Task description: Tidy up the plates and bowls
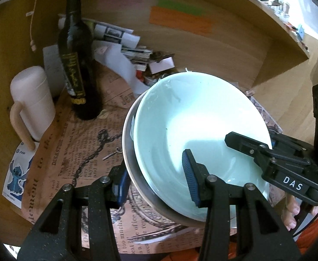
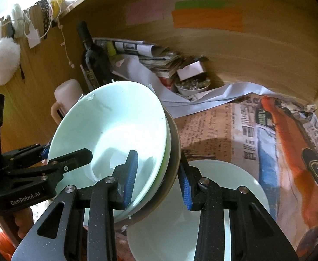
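Observation:
A stack of nested bowls is held up and tilted: a pale green bowl [image 1: 198,117] sits inside a grey-brown outer bowl [image 1: 128,150]. My left gripper [image 1: 156,178] straddles the stack's rim, one pad inside the green bowl, one outside. My right gripper [image 2: 159,178] straddles the opposite rim [image 2: 172,152] of the same stack [image 2: 115,126]. Each gripper shows in the other's view, clamped on the rim. A white plate [image 2: 235,187] lies on the table below the stack.
A dark wine bottle [image 1: 76,65] and a pink lidded mug [image 1: 33,100] stand at the back left. Piled papers and a small bowl of bits [image 2: 191,87] sit against the wooden back wall [image 1: 202,50]. Newspaper [image 2: 278,134] covers the table.

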